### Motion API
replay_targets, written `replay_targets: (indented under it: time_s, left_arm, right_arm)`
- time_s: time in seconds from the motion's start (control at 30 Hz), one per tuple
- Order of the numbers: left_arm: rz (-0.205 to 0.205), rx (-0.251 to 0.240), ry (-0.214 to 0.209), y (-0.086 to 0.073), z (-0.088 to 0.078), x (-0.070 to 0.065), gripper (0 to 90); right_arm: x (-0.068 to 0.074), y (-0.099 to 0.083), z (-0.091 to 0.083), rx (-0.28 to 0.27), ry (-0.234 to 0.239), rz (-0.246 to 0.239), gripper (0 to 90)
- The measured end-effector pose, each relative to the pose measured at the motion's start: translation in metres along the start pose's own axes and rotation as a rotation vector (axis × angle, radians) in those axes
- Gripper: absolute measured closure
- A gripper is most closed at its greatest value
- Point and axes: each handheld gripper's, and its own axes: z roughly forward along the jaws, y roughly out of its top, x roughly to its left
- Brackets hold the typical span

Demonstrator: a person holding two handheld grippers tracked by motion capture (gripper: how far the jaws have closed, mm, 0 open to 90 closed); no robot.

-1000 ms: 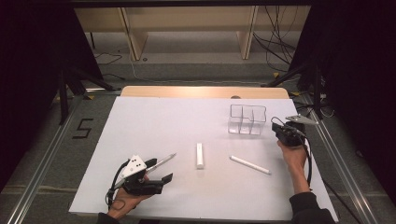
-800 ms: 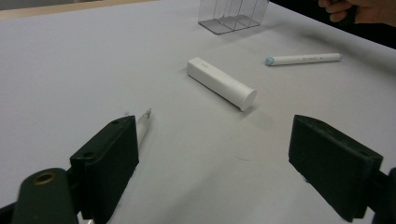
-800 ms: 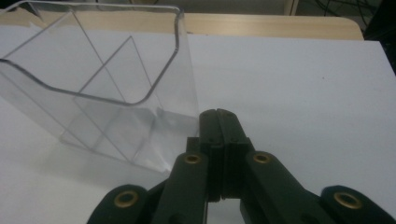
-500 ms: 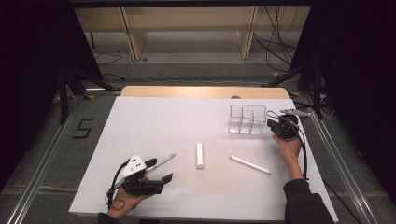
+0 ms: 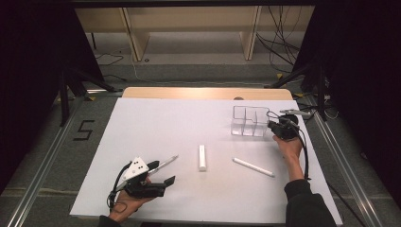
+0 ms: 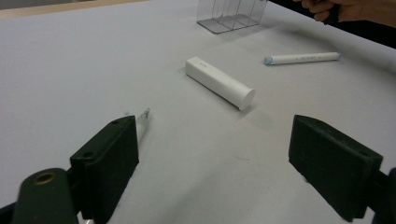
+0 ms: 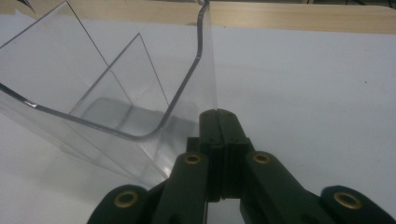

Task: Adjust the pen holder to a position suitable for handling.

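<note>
I'm holding the right gripper [image 7: 218,116] with its jaws pressed together, nothing between them, tips right against the near corner wall of the clear divided organizer [image 5: 249,121]. I'm resting the left gripper [image 5: 161,172] well apart from the organizer with jaws spread wide, empty. A white tube [image 5: 202,157] and white marker [image 5: 252,167] are lying between that gripper and the organizer; a clear pen [image 5: 165,162] is lying just beside the left gripper.

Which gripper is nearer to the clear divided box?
Right. The right gripper, jaws shut, sits right at the clear divided box, at its right-hand wall. The left gripper, jaws open, rests far off near the table's front left edge.
</note>
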Motion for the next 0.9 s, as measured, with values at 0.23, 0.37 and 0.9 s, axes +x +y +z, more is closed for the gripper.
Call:
replay_targets:
  time_s: [0.23, 0.37, 0.9]
  left_arm:
    - [0.001, 0.000, 0.001, 0.000, 0.000, 0.000, 15.5]
    - [0.000, -0.001, 0.001, 0.000, 0.000, 0.000, 15.5]
    - [-0.002, -0.005, 0.001, 0.001, -0.001, 0.000, 15.5]
  right_arm:
    - [0.001, 0.003, 0.003, 0.006, 0.005, -0.006, 90.0]
    - [0.010, 0.009, 0.006, 0.001, 0.016, -0.029, 90.0]
    - [0.040, 0.020, 0.023, 0.003, 0.040, -0.050, 90.0]
